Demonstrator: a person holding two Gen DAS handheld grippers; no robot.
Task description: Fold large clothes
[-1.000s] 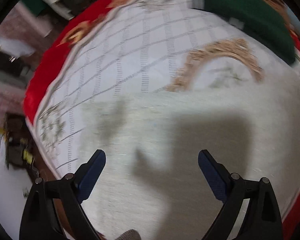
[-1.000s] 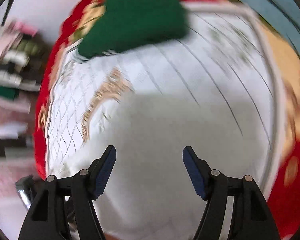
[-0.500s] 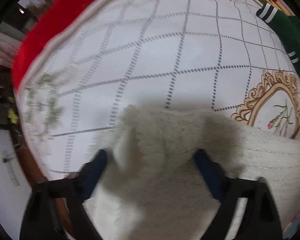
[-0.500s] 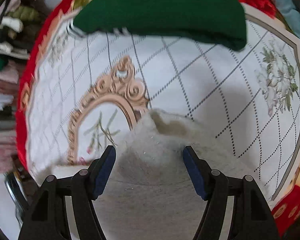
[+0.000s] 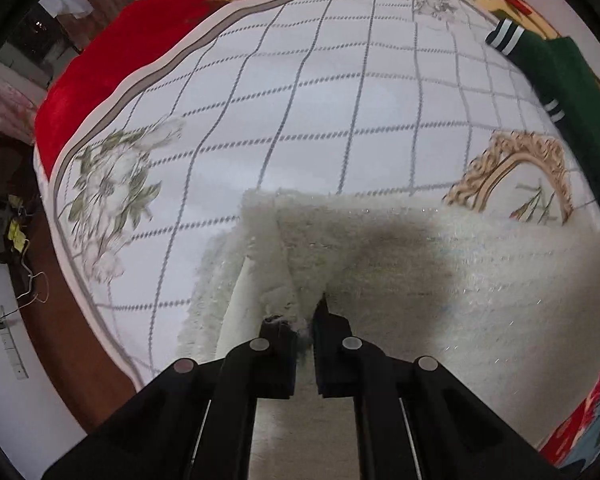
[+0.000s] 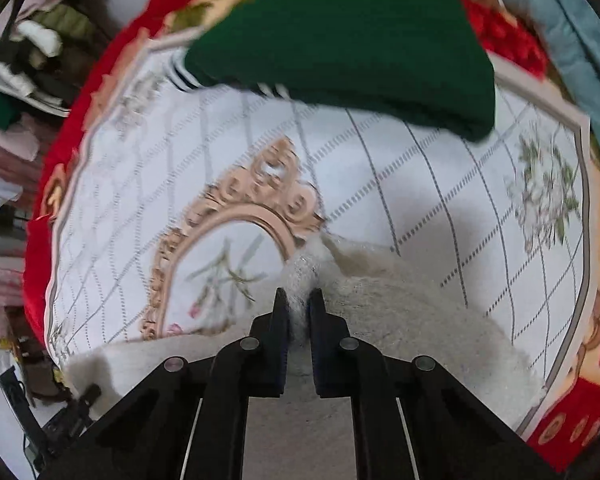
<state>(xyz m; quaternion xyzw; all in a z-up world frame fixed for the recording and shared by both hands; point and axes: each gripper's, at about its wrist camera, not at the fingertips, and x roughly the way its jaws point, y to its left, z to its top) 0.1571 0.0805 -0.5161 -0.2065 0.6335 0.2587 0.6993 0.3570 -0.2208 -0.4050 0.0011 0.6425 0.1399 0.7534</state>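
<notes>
A fluffy white garment (image 5: 440,264) lies across the near part of a white patterned bedspread (image 5: 300,100). My left gripper (image 5: 302,320) is shut on a folded edge of the white garment near its left end. In the right wrist view my right gripper (image 6: 299,300) is shut on a raised corner of the same white garment (image 6: 400,320). A folded green garment (image 6: 348,40) with white stripes lies further back on the bedspread (image 6: 420,160); it also shows at the right of the left wrist view (image 5: 572,108).
The bedspread has a red flowered border (image 5: 112,72) and a gold ornament frame (image 6: 240,216). Shelves with stacked clothes (image 6: 20,80) stand at the left of the right wrist view. A wooden bed edge (image 5: 72,344) and cables show at the left.
Both grippers were open over the white garment and have closed on its edge, each pinching fabric. The views have shifted and steadied, and the garment's far edge has come into view.
</notes>
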